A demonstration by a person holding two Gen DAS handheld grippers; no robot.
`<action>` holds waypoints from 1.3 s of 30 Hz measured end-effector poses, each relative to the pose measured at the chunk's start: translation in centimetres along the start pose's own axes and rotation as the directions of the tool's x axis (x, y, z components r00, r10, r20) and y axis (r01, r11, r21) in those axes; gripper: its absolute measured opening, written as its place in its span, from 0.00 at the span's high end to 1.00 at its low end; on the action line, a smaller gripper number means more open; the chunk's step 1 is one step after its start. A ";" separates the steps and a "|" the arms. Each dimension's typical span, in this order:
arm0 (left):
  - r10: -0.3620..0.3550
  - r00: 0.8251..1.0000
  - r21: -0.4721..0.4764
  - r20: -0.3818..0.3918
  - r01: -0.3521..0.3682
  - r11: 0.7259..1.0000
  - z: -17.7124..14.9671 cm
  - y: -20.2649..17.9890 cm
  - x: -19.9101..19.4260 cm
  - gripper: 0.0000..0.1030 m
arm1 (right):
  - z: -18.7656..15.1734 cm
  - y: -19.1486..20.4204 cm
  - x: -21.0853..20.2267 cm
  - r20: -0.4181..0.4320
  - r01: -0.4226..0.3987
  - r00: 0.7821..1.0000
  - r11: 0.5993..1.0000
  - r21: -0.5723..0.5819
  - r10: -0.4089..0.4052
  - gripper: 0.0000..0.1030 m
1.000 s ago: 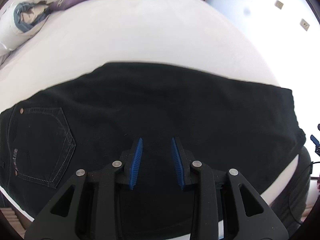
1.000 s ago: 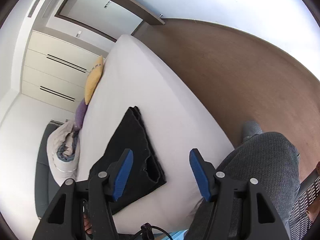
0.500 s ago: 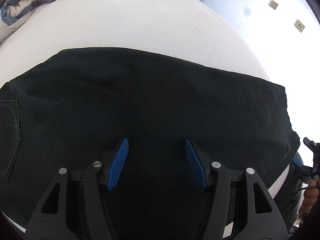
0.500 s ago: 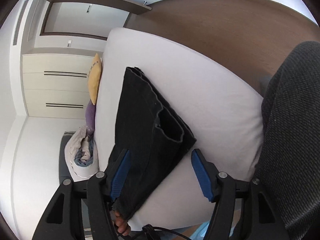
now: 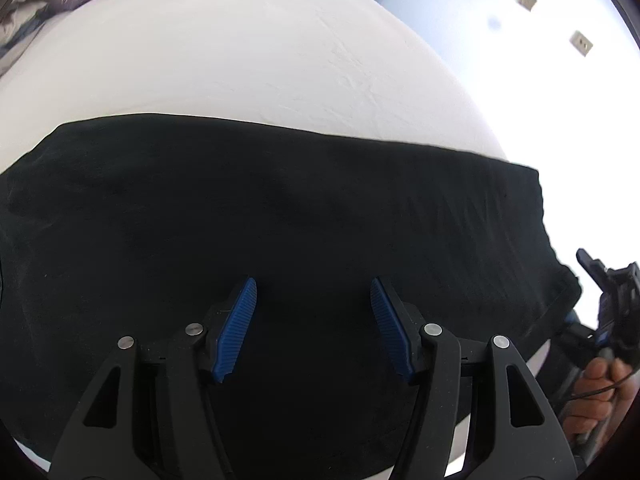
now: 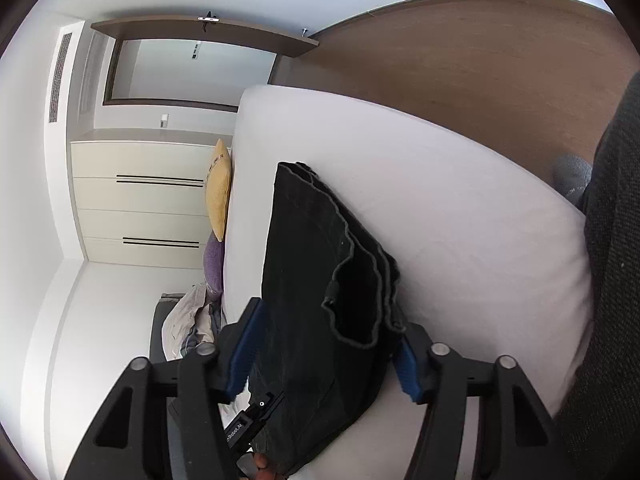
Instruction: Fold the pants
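Observation:
Black pants lie folded lengthwise across the near part of a white bed. My left gripper is open and hovers just above the middle of the pants. In the right wrist view the pants end in layered leg hems near the bed's edge. My right gripper is open, with its fingers on either side of that hem end; the right finger is partly hidden by the cloth. It also shows in the left wrist view at the pants' right end.
A yellow pillow and a purple pillow lie at the head of the bed, with crumpled bedding beside them. A cream wardrobe stands behind. A wooden floor runs along the bed. My grey-trousered leg is at right.
My left gripper opened wide and shifted right along the pants, so the back pocket left its view. My right gripper rolled and closed in on the hem end, now straddling it.

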State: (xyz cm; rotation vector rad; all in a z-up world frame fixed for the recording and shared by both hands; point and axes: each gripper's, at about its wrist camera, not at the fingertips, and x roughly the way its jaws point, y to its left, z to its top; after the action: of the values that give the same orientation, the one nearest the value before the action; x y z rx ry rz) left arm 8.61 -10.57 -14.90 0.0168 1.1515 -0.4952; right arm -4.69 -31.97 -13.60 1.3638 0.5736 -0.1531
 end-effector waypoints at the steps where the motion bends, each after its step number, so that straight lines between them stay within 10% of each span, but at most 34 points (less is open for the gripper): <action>1: 0.019 1.000 0.007 -0.002 -0.019 1.000 1.6 -1.8 1.6 0.44 | 0.2 0.0 0.3 -0.009 0.007 1.000 1.000 -0.001 -0.007 0.63; 6: 0.037 0.999 0.027 -0.010 -0.037 0.999 1.3 -4.6 3.2 0.43 | 0.4 -0.2 0.5 -0.010 0.046 0.999 0.999 -0.011 -0.046 0.85; 16: 0.011 1.000 0.004 -0.016 -0.011 1.000 1.1 -4.6 4.7 0.43 | -1.0 6.9 1.6 0.060 0.182 0.983 0.938 -0.295 -0.171 0.88; 20: -0.035 0.999 -0.035 -0.005 0.035 0.999 1.0 -1.8 3.1 0.43 | -5.7 13.4 4.3 0.102 0.272 0.957 0.712 -0.647 -0.272 0.88; 23: -0.132 0.990 -0.146 0.042 0.137 0.980 0.9 0.6 1.8 0.43 | -12.7 16.7 8.0 0.145 0.276 0.925 0.358 -0.892 -0.351 0.88; 25: -0.136 0.987 -0.220 0.085 0.152 0.964 0.6 2.5 0.6 0.43 | -16.1 16.7 9.9 0.138 0.235 0.913 0.218 -0.947 -0.384 0.89; 39: -0.378 0.926 -0.373 -0.006 0.349 0.860 2.1 4.3 2.1 0.27 | -22.0 13.1 11.0 0.214 0.238 0.899 0.017 -0.971 -0.383 0.89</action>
State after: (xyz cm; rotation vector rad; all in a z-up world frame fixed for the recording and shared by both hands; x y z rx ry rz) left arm 12.74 -8.04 -16.84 -0.5209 1.3177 -0.6103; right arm 3.72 -5.71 -9.30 -0.2108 0.8413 -0.0056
